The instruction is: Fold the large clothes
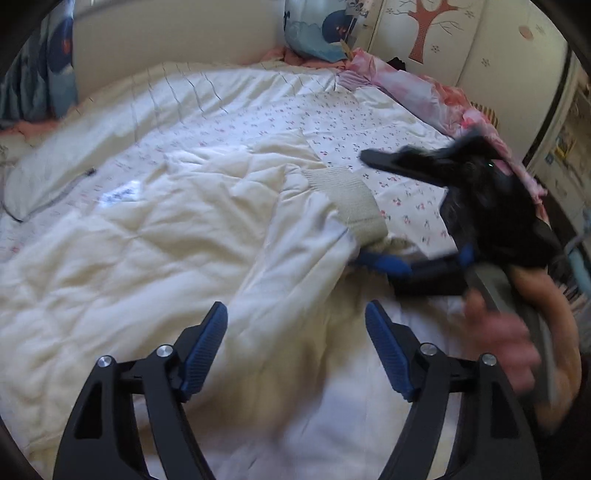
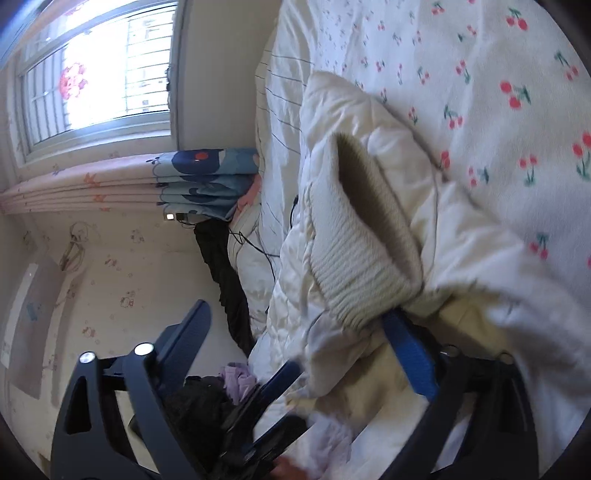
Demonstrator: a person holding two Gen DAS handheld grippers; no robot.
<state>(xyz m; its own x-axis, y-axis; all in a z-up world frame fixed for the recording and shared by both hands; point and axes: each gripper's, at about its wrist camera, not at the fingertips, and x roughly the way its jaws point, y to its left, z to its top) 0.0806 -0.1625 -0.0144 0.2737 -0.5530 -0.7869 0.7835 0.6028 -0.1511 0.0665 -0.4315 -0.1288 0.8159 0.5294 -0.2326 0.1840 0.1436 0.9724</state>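
Jaws of right gripper (image 2: pixel 303 339) wide around jacket sleeve cuff (image 2: pixel 365 236)

One cream quilted jacket (image 1: pixel 155 258) lies on one bed (image 1: pixel 406 122), which has one cherry-print sheet (image 1: pixel 258 118). One ribbed knit cuff (image 1: pixel 351 199) shows on the jacket's right side. Two claws are in view: the left claw (image 1: pixel 295 350) near, the right claw (image 1: pixel 373 221) to the right. One cartoon-print pillow (image 1: pixel 321 33) sits far behind, and one pink floral quilt (image 1: pixel 424 96) lies along the far right edge. One window (image 2: pixel 96 74) shows in the right wrist view.
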